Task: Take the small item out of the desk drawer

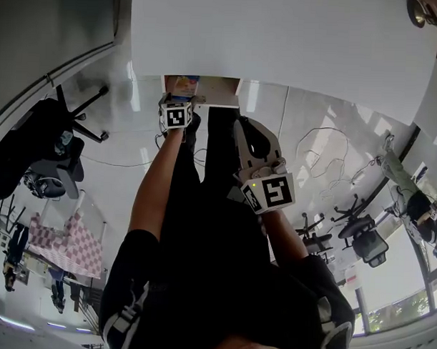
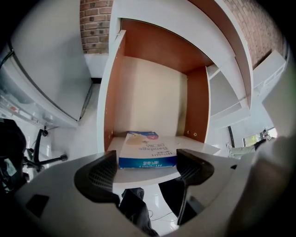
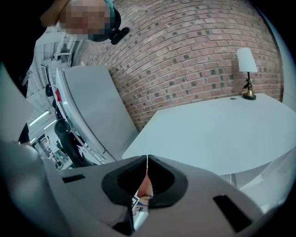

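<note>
The drawer (image 2: 115, 92) under the table (image 1: 280, 36) is already open, but the small box (image 2: 145, 150) lies inside it, untouched, just ahead of the left gripper (image 2: 149, 167), whose fingers stand wide apart and empty, so grasping and lifting remain; the right gripper (image 3: 147, 178) has its fingers closed on nothing.

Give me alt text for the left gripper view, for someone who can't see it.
A blue and white box lies flat at the front of an open drawer with brown sides, just beyond the left gripper, whose jaws stand wide apart without touching it. A brick wall shows above.
</note>
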A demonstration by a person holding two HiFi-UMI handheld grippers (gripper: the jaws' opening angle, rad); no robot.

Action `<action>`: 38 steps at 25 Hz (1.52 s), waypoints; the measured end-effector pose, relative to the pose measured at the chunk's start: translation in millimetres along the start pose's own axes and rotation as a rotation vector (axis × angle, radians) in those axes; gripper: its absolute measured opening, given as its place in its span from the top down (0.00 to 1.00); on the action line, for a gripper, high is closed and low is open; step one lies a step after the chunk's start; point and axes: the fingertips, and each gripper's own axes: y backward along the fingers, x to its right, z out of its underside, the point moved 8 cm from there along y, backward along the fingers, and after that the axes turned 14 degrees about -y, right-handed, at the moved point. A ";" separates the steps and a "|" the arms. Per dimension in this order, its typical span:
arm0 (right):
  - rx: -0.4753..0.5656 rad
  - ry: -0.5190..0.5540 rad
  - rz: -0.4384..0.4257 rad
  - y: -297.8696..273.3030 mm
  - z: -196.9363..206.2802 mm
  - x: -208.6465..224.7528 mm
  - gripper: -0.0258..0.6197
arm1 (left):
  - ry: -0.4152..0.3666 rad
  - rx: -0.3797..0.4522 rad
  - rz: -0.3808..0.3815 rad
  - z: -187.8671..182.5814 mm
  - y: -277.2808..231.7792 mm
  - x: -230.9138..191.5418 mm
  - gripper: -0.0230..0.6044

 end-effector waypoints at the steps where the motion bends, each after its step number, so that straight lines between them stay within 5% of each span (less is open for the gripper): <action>1: -0.001 -0.001 -0.001 -0.7 -1.4 0.9 0.91 | 0.003 -0.009 0.005 -0.2 -1.4 -0.4 0.32; 18: 0.025 0.029 -0.009 7.3 -14.2 -16.1 0.91 | -0.011 0.014 0.064 9.3 14.1 -4.7 0.34; 30: 0.137 0.126 -0.022 83.4 -19.7 -100.3 0.91 | -0.096 0.324 0.072 27.0 168.7 8.3 0.34; 38: 0.279 0.152 -0.005 125.5 -2.9 -148.7 0.91 | -0.162 0.719 0.010 35.8 325.6 1.1 0.34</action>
